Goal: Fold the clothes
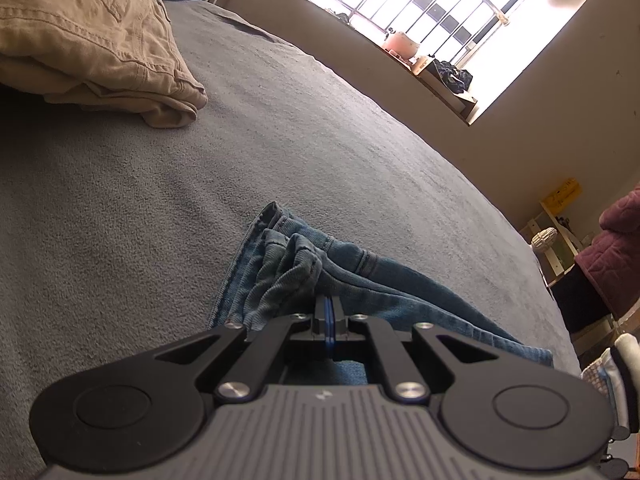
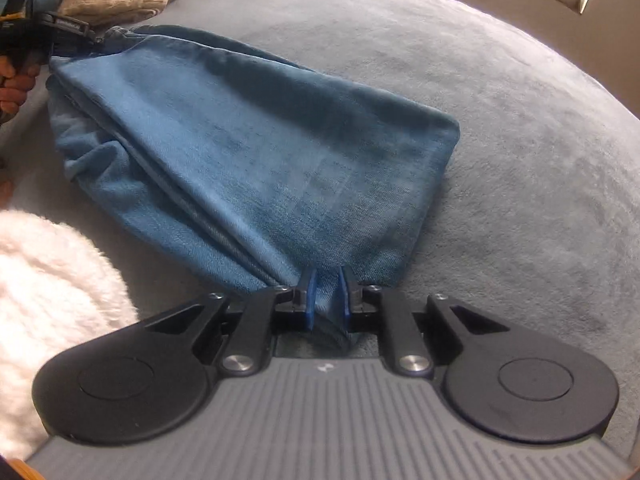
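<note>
Fold step underway: jeans (image 2: 248, 152) doubled over, lying on grey bed (image 2: 520, 160). Left tool (image 1: 329, 312) clenched on bunched denim at one end; right tool (image 2: 326, 294) clamped on denim fold at other. Next, prob.: lay flat, let go both, square edges. Khaki garment (image 1: 92, 48) folded nearby.

Faded denim jeans (image 2: 248, 152) lie on a matt, fuzzy grey blanket (image 2: 520, 160).
</note>
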`<move>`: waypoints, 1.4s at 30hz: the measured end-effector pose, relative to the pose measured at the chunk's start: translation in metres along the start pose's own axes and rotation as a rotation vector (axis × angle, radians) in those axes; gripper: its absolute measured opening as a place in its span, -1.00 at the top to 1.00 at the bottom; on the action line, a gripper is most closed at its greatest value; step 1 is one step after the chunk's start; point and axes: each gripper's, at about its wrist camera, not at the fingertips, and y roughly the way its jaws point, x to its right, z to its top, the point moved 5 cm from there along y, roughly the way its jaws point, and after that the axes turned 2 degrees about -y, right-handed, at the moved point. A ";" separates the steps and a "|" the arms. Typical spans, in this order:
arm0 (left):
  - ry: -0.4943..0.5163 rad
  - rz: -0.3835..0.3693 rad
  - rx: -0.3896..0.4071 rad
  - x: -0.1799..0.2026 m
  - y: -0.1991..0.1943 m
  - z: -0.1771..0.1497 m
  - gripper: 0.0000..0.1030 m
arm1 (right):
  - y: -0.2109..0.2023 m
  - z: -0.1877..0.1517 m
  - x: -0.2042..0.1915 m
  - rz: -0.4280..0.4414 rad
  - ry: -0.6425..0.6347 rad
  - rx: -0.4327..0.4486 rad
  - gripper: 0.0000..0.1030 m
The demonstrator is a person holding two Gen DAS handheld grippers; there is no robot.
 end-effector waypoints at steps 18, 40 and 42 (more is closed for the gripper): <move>-0.017 -0.007 0.002 0.000 0.001 0.000 0.93 | 0.021 0.032 0.015 0.004 0.070 0.008 0.78; -0.022 -0.006 0.004 -0.002 0.001 0.000 0.93 | 0.030 0.066 0.041 -0.049 0.154 0.097 0.78; -0.024 -0.007 0.006 -0.002 0.001 0.000 0.93 | 0.044 0.059 0.038 -0.052 0.136 0.064 0.78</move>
